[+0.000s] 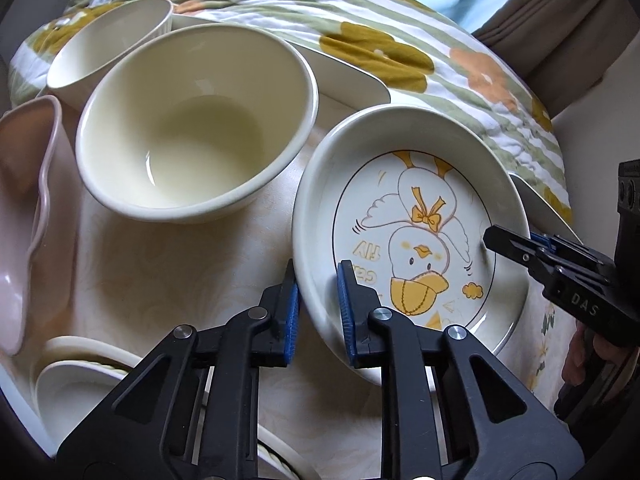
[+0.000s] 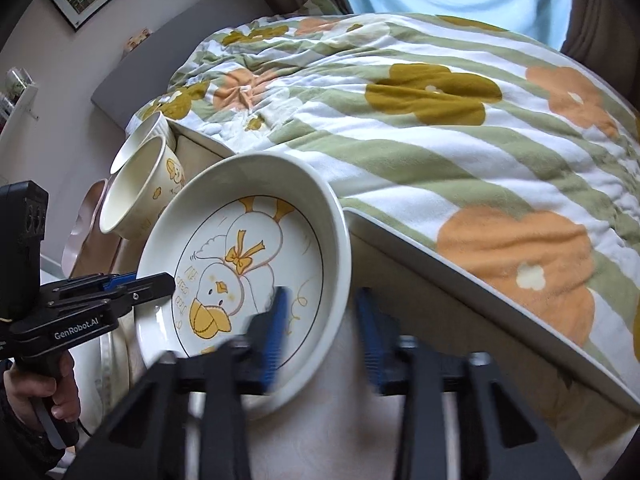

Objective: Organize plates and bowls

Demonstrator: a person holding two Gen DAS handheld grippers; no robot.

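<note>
1. Straddling the near rim of the duck plate [image 1: 416, 248], the left gripper [image 1: 318, 304] has its fingers apart, one inside and one outside.
2. The right gripper [image 2: 322, 320] spans the plate's opposite rim, fingers parted.
3. The cream bowl [image 1: 196, 120] sits just left of the plate.

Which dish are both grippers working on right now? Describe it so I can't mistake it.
Start at the floral quilt, then come down to the pale table beside it. The duck plate sits right of the big cream bowl. It alone has a yellow cartoon duck printed inside; the neighbours' insides are plain.
</note>
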